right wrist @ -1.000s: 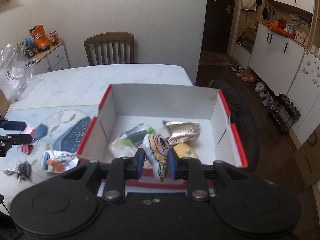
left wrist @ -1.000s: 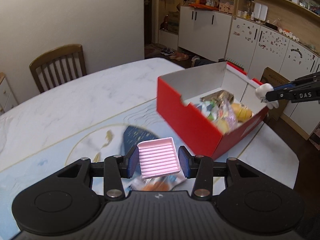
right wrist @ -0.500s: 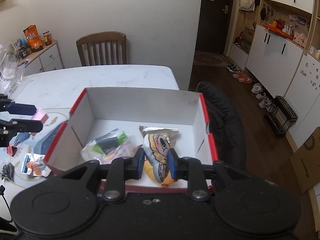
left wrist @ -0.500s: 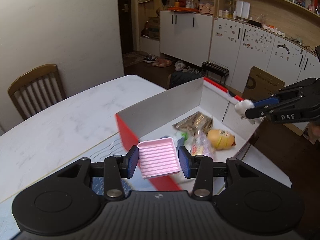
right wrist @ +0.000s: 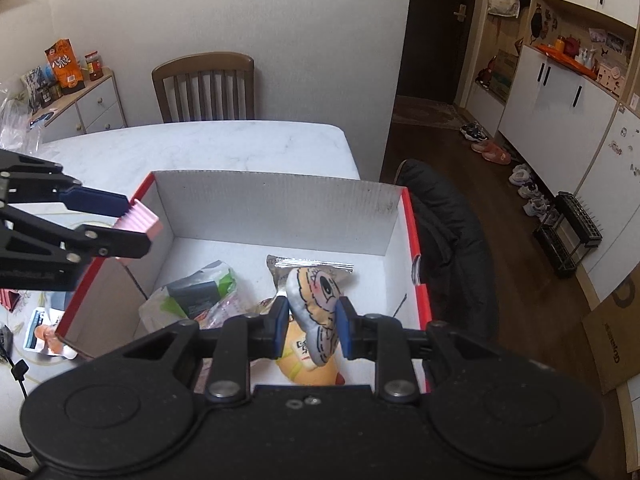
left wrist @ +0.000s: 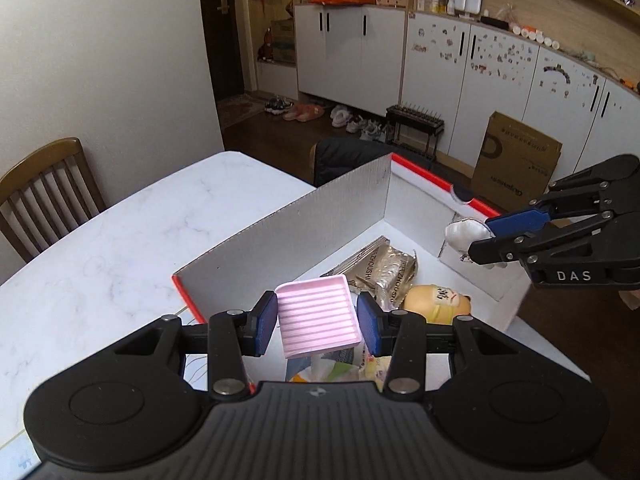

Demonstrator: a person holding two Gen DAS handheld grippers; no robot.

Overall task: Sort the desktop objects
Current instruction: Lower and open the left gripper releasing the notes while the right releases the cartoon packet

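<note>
A red cardboard box (left wrist: 320, 216) with white inner walls stands on the marble table (left wrist: 120, 248); it also shows in the right wrist view (right wrist: 280, 208). My left gripper (left wrist: 317, 326) is shut on a pink ribbed tray (left wrist: 316, 322) and holds it above the box's near left corner; the tray also shows in the right wrist view (right wrist: 138, 220). My right gripper (right wrist: 313, 330) is shut on a small plush doll (right wrist: 316, 312) above the box's right side. Inside the box lie a foil packet (right wrist: 308, 266), a green-and-white bag (right wrist: 196, 296) and a yellow toy (left wrist: 436, 306).
A wooden chair (right wrist: 204, 86) stands at the table's far side. A dark jacket (right wrist: 448, 240) hangs just right of the box. A snack packet (right wrist: 42, 330) and small items lie on the table left of the box. A sideboard (right wrist: 76, 108) stands at far left.
My left gripper carried the pink tray from over the table mat to above the box's left corner. My right gripper moved the plush doll further over the box.
</note>
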